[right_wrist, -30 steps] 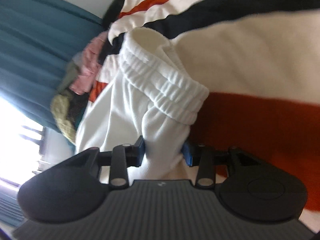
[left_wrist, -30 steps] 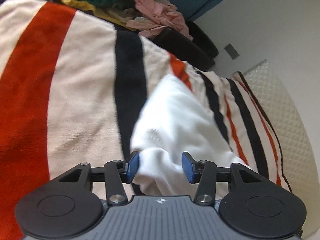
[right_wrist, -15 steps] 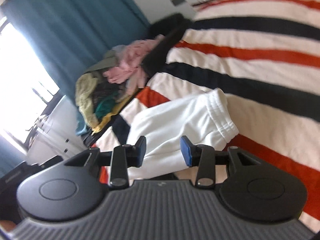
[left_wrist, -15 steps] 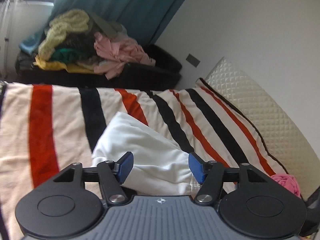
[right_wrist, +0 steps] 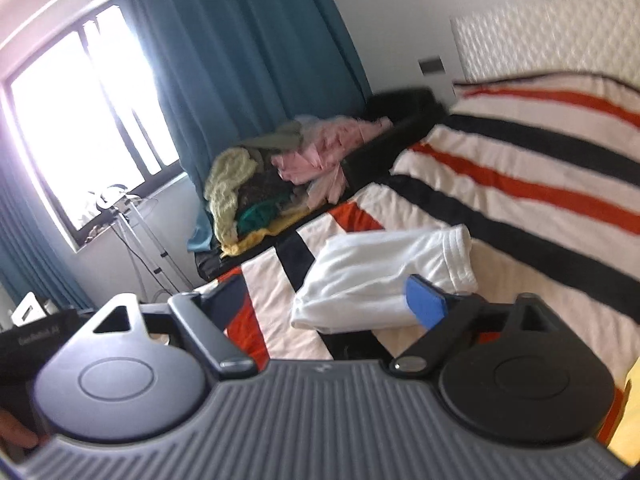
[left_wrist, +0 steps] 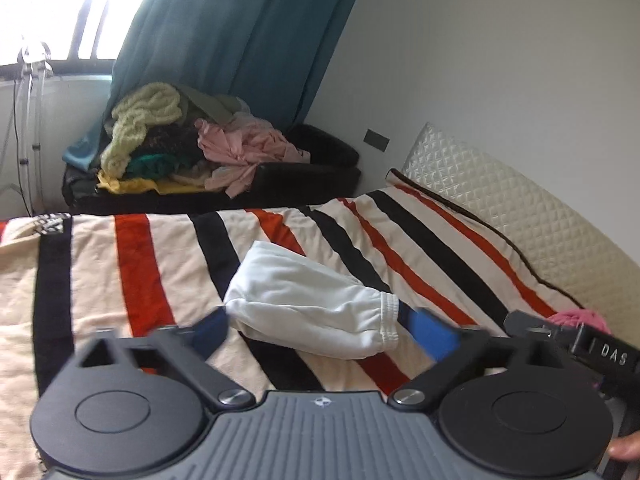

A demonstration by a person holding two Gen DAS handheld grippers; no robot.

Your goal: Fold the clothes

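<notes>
Both your claws, left gripper (left_wrist: 320, 330) and right gripper (right_wrist: 328, 300), hang wide open and empty, clear of the white shorts (left_wrist: 312, 308), which lie folded compactly on the striped blanket (left_wrist: 120, 280), away from the far clothes pile (left_wrist: 180, 148).

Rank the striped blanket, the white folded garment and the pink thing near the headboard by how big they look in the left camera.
1. striped blanket
2. white folded garment
3. pink thing, partly hidden, so its real size is unsure.

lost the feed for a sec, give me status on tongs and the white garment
Left tongs open, empty. Right tongs open, empty. White garment folded on striped blanket, untouched. Nothing in the way.
</notes>
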